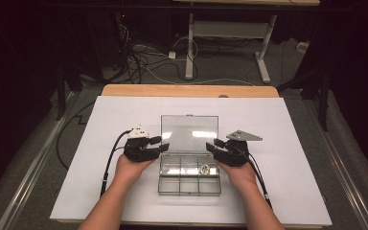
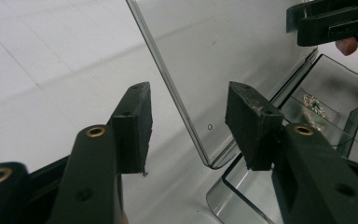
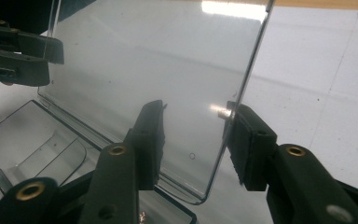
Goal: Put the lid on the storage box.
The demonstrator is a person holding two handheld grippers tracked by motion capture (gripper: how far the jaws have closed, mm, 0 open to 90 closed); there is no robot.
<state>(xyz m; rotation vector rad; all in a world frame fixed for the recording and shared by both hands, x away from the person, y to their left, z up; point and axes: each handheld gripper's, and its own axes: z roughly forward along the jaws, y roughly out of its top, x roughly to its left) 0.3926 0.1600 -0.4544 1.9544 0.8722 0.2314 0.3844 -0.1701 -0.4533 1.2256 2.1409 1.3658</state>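
A clear plastic compartment box (image 1: 189,184) lies on the white sheet with its lid (image 1: 189,130) swung up and back. A small green and white piece (image 1: 204,168) rests in one right-hand compartment, and it shows too as the piece (image 2: 314,105) in the left gripper view. My left gripper (image 1: 163,143) sits at the lid's left edge. Its jaws straddle the lower corner of the lid (image 2: 200,56) with gaps on both sides, so the left gripper (image 2: 189,123) is open. My right gripper (image 1: 212,145) straddles the right edge of the lid (image 3: 158,60). One fingertip (image 3: 249,140) of the right gripper (image 3: 198,140) lies close to that edge and the other stands apart.
The white sheet (image 1: 292,158) covers a wooden table (image 1: 187,90), with bare room on both sides of the box. Beyond the table's far edge, cables (image 1: 143,62) and a desk frame (image 1: 230,33) stand on the floor.
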